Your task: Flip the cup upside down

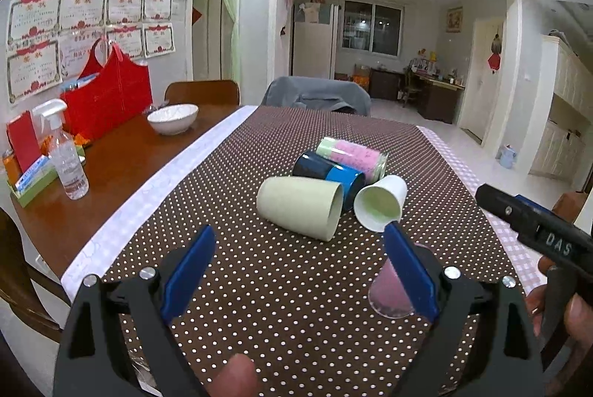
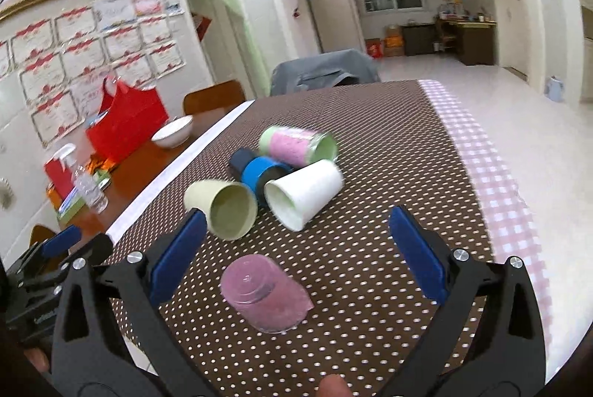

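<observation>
A counter covered in a brown polka-dot cloth carries a cluster of cups. Nearest the cameras, a translucent pink plastic cup already stands mouth down, base up, between the spread jaws of the right hand-held gripper, which holds nothing. The left hand-held gripper is also spread wide and empty, hovering over bare cloth left of the pink cup.

Farther off, four cups lie on their sides, touching one another: a pale green cup at the near left with its mouth toward the cameras, a white paper cup just right of it, a blue-and-black cup behind them, and a pink-and-green cup farthest away.

These lying cups look like the ones left to flip. They appear light and thin-walled. The white paper cup would likely crush under a hard squeeze. The round sides may roll away when nudged. A gentle grip across the middle of the body, pinching opposite walls, seems safest, with the near pale green cup the easiest reach.

On the bare wood at far left sit a white bowl, a spray bottle and a red bag.
</observation>
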